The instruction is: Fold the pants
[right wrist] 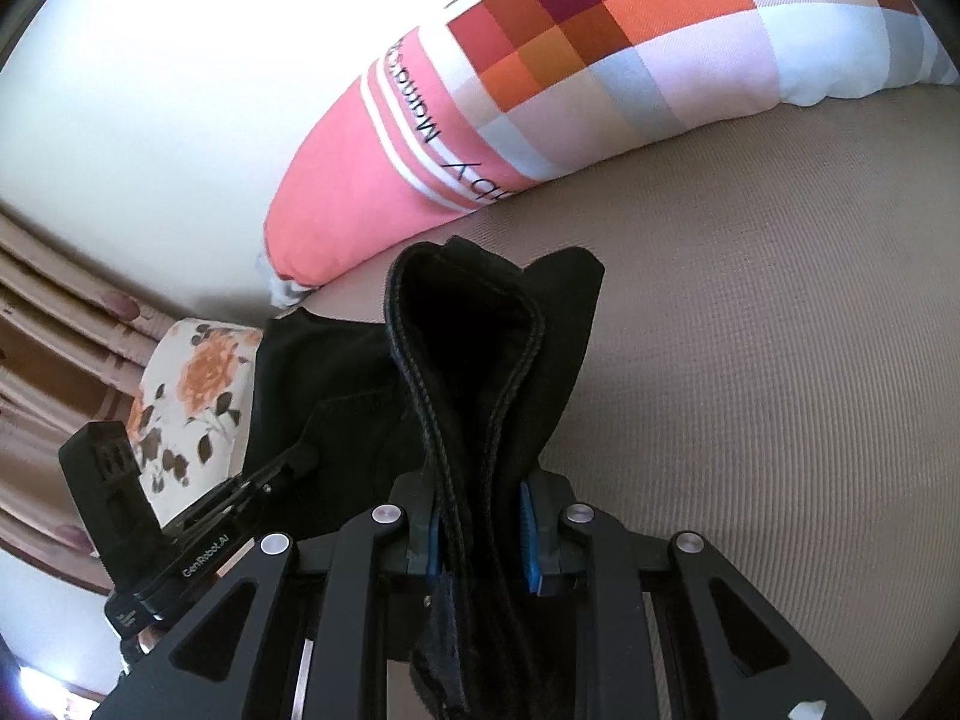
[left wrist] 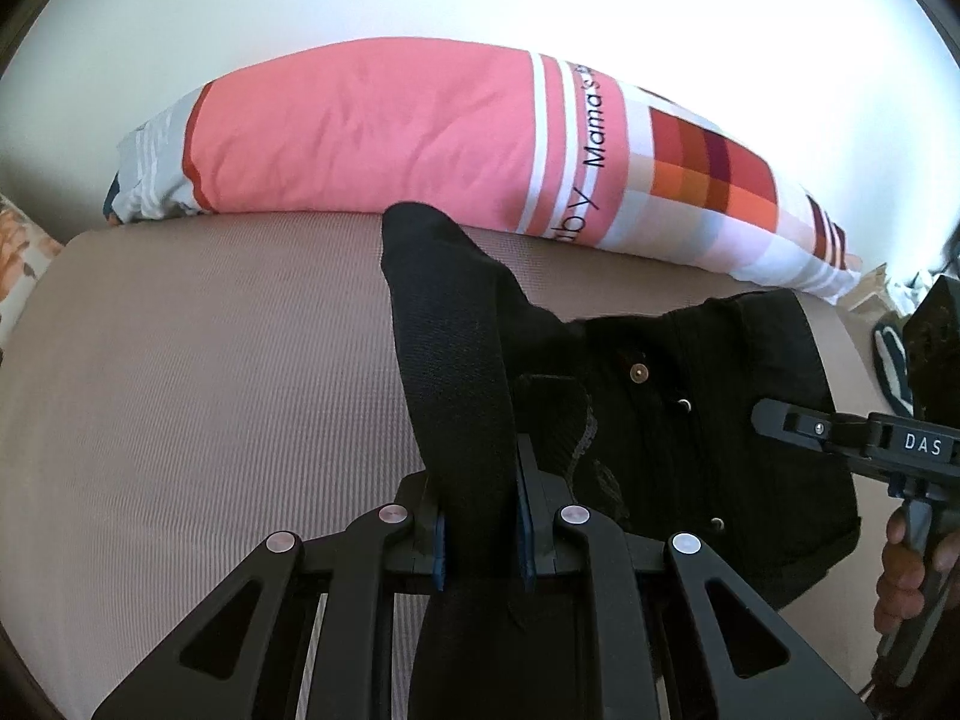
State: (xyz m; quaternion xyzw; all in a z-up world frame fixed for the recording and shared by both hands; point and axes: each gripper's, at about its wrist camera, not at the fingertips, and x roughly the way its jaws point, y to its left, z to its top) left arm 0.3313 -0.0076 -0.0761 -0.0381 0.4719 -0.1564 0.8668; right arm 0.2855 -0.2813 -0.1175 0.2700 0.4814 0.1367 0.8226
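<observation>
Here both fingers (left wrist: 480, 516) clamp pants (left wrist: 690, 396) edges; mattress (left wrist: 210, 390) bare beside

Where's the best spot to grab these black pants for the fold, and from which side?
Grip the doubled, stitched hem edges, as now: the left gripper and right gripper are each shut on a bunched edge of the black pants, coming from the near side of the bed. The thick seams probably resist slipping.
</observation>
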